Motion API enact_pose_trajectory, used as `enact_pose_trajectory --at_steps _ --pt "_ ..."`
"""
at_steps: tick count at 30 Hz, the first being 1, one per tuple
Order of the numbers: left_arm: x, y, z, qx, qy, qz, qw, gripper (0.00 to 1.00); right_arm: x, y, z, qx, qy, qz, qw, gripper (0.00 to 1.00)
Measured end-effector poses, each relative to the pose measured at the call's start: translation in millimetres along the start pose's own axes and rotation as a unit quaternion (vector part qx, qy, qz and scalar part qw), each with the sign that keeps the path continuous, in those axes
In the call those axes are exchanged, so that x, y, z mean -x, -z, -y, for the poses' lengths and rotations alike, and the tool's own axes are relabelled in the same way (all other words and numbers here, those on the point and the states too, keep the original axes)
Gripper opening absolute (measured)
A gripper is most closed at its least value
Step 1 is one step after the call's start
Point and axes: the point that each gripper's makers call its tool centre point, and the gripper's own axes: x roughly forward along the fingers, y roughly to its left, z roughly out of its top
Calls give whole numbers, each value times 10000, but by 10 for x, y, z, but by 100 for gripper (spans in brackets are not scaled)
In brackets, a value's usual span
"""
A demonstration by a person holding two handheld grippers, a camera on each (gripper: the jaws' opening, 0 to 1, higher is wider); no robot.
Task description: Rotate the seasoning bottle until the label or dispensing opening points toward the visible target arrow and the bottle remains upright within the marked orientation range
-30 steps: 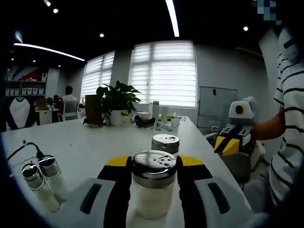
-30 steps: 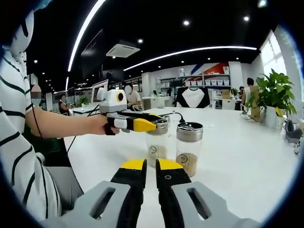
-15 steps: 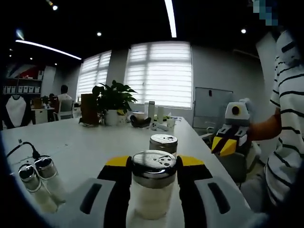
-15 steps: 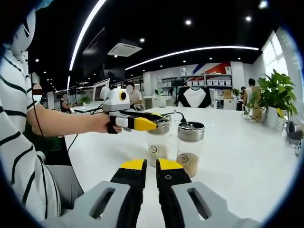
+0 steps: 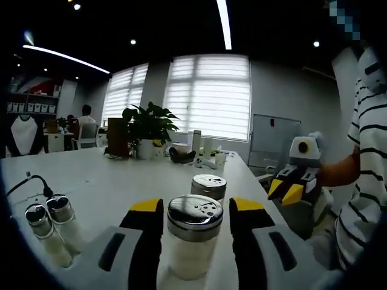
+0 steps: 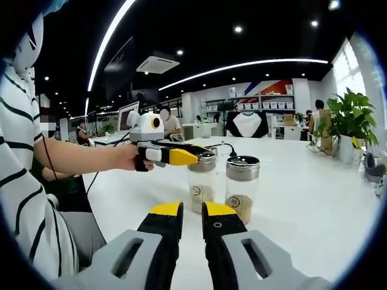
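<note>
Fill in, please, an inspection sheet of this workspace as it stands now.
Surface: white table, no target arrow or marking seen.
Job's things: seasoning bottle, upright, perforated metal lid, pale contents.
Clutter: second bottle close behind it, brown contents in the right gripper view; two small shakers side by side; cups and small items at the far end.
Grippers: left gripper has a jaw on each side of the seasoning bottle, a slight gap at the lid; right gripper holds nothing, jaws narrowly apart.
Cables: black cable on the table near the small shakers.
Surroundings: potted plant, window blinds, office shelves, people seated far off.
</note>
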Motion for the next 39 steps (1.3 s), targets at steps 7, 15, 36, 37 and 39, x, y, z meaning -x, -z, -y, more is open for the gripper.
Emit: enact_pose_trajectory --at_steps 7,15,36,37,39 --pt "139 -139 26 -56 -247 138 9996 46 8 -78 -8 27 39 169 9998 13" --pt "423 -249 17 -140 -768 251 9966 46 37 -172 -2 -270 123 388 9988 20" --pt "1103 -391 22 -584 -1986 205 9781 46 47 -338 -38 -247 328 662 9970 26" --pt "1137 -392 28 -563 -2021 214 9775 46 46 -346 -38 -242 336 672 9969 27" --pt "1198 -412 29 -484 -2084 309 9764 47 42 -363 -37 -221 347 683 9968 28"
